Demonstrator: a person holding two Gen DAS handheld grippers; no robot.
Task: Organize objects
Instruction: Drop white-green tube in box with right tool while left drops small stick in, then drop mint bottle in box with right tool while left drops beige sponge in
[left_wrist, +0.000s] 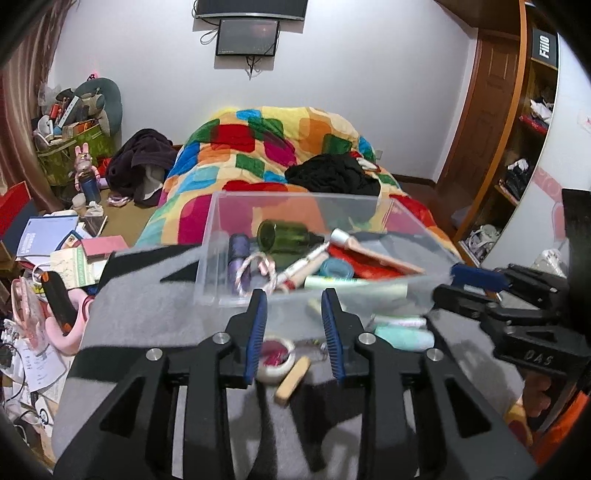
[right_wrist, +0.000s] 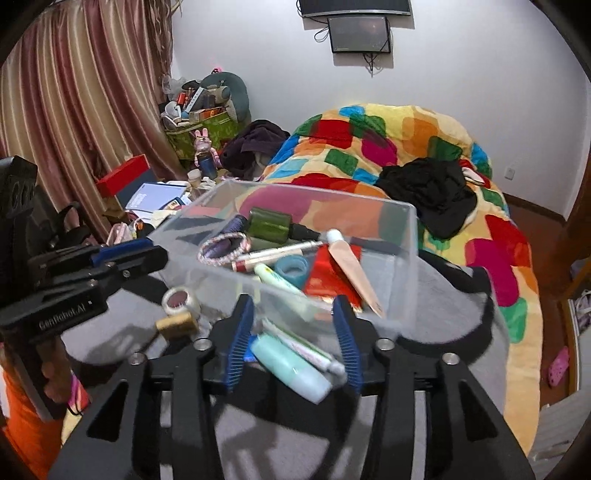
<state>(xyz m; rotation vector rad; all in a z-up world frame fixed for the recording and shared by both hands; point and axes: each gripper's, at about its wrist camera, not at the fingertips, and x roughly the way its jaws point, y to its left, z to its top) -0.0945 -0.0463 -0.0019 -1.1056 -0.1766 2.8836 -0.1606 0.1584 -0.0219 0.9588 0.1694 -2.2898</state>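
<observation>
Right gripper (right_wrist: 293, 334) jaws wide, empty, straddling mint tube (right_wrist: 291, 365); its long axis runs diagonally across the gap. Left gripper (left_wrist: 293, 325) open, empty, farther off, over tape roll (left_wrist: 275, 356).

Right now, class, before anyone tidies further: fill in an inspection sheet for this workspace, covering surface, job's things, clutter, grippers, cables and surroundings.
Surface: grey blanket with black patches.
Job's things: clear plastic bin holds a green bottle, a purple-white cord loop, tubes and a red item. Outside it lie a mint bottle, a tape roll and a tan block.
Clutter: books and papers piled to the left.
Grippers: left gripper open, over the tape roll; right gripper open, fingers either side of the mint bottle.
Cables: wires dangle under the wall screen.
Surroundings: patchwork quilt, striped curtain, wooden shelves.
</observation>
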